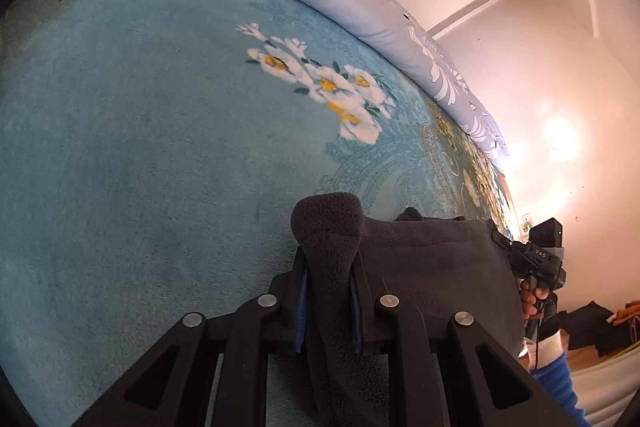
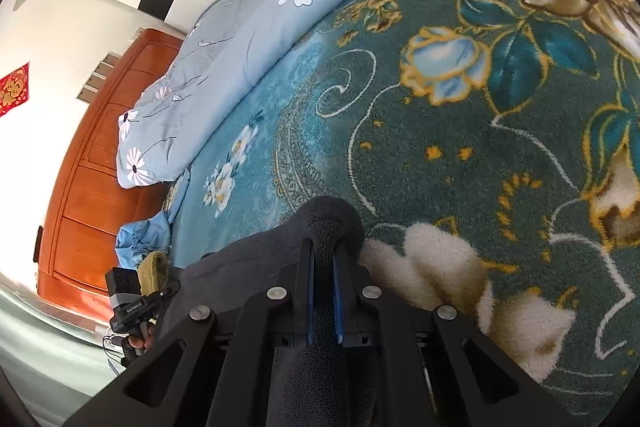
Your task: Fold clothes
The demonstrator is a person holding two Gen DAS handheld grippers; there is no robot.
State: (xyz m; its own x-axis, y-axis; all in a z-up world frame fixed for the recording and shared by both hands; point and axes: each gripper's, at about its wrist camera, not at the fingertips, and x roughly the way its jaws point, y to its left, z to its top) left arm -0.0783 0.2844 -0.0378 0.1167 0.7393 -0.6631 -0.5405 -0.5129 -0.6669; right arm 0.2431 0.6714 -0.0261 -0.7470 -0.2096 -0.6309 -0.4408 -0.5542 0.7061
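Observation:
A dark grey fleece garment (image 1: 432,267) lies on a teal floral blanket (image 1: 140,147) spread over a bed. My left gripper (image 1: 329,259) is shut on a bunched edge of the garment, and the fleece bulges out above its blue pads. In the right wrist view my right gripper (image 2: 322,247) is shut on another bunched edge of the same garment (image 2: 240,267). The cloth stretches between the two grippers. Each gripper shows at the edge of the other's view, the right one (image 1: 536,259) held by a hand and the left one (image 2: 132,303) likewise.
A pale blue flowered duvet (image 2: 240,39) lies along the far side of the blanket (image 2: 460,155). A wooden headboard (image 2: 92,167) stands at the left. Crumpled blue cloth (image 2: 140,239) sits near it. Dark clothes (image 1: 592,327) lie beyond the bed at the right.

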